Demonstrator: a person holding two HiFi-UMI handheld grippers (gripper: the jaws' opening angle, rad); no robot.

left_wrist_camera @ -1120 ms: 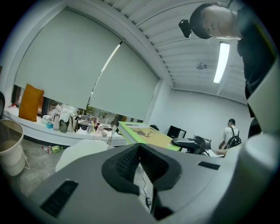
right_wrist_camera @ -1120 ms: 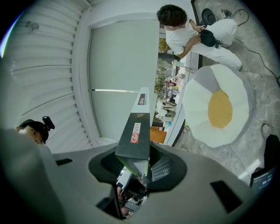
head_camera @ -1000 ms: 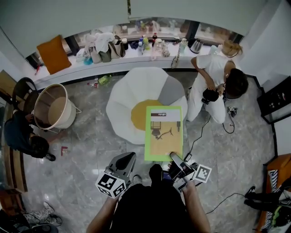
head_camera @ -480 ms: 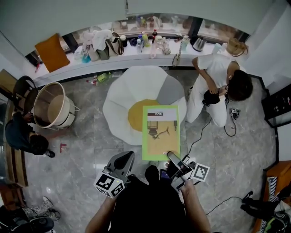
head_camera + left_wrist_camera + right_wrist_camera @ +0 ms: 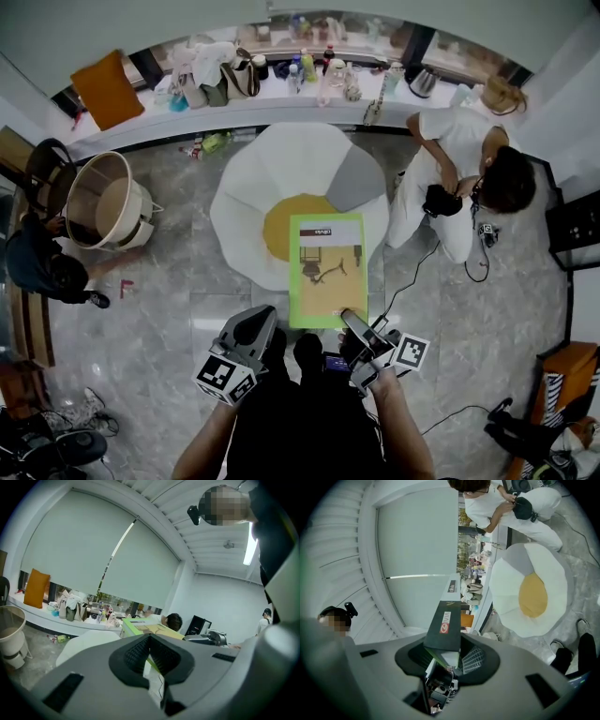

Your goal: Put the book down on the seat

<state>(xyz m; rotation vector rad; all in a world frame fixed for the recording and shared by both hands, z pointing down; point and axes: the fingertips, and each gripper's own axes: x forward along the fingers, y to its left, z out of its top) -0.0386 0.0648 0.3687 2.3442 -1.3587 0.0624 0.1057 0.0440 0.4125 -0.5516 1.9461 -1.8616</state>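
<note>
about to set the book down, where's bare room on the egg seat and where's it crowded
The whole seat is bare: white rim, yellow centre, grey wedge. Floor between it and the round tub is open. Crowded: the window ledge behind, packed with bags and bottles, and the right side, where a person is.

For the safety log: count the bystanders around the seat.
2. The bystander in white crouches right of the seat. The bystander in dark sits at the left edge of the head view. Others may be cut off at the lower corners.
</note>
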